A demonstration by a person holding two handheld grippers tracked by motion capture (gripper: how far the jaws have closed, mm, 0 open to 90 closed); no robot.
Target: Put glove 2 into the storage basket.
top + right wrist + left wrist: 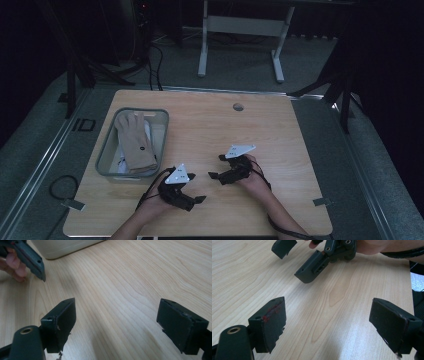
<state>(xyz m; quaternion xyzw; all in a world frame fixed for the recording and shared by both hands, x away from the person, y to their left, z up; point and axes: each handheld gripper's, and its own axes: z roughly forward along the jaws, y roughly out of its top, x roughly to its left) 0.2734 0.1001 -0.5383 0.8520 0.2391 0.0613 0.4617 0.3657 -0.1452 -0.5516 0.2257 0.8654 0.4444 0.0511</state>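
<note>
On the wooden table [280, 130] the person holds both grippers low over the near edge, close together and pointing roughly toward each other. The left gripper [196, 199] sits just in front of the near right corner of the grey bin [107, 150], with its jaws spread wide and nothing between them; in the left gripper view the two black pads stand far apart over bare wood, and the left pad [273, 322] carries a smear of red along its edge. The right gripper [216, 167] lies a little farther from the person and to the right, its jaws also wide apart and empty; in the right gripper view both pads hang over plain wood grain, with the pale wall of the bin [65, 247] at the top and one jaw of the left gripper, held by fingers [15, 265], at the upper left. In the left gripper view the right gripper [292, 262] shows at the top, open, its lower jaw close above the tabletop. The tan glove [134, 142] lies flat inside the bin, fingers pointing away from the person, resting on something white [121, 162]. It is near the left gripper but not touched by either one.
</note>
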